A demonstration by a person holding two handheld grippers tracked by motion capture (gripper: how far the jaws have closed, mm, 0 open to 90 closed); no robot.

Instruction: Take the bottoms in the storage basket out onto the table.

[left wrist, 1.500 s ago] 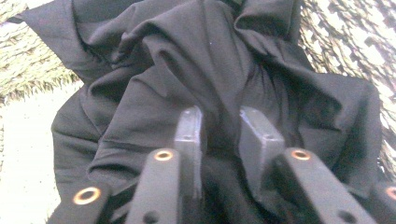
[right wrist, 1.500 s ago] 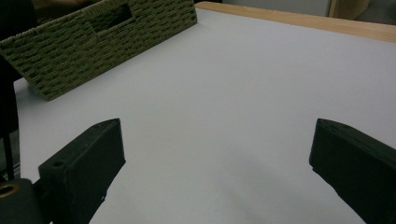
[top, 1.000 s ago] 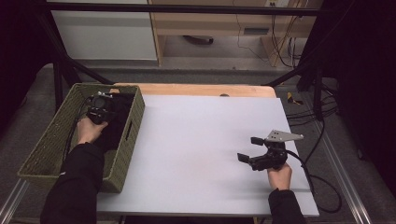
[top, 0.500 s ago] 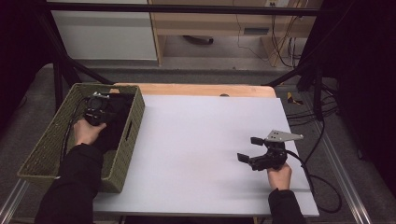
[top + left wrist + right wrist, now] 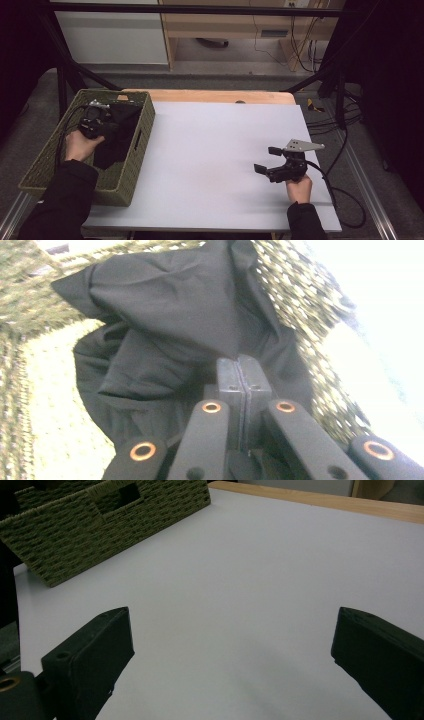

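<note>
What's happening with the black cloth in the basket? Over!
Left gripper shut on black cloth, inside green woven basket. Right gripper open, empty, over white table. Nothing in the way.

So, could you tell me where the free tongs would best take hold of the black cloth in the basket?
Probably the raised fold of the black cloth beside where the left tongs are shut on it, coming from above. The woven basket has tall walls that block a sideways approach, and the bunched ridge stands up enough to pinch. The right tongs are open over the table.
</note>
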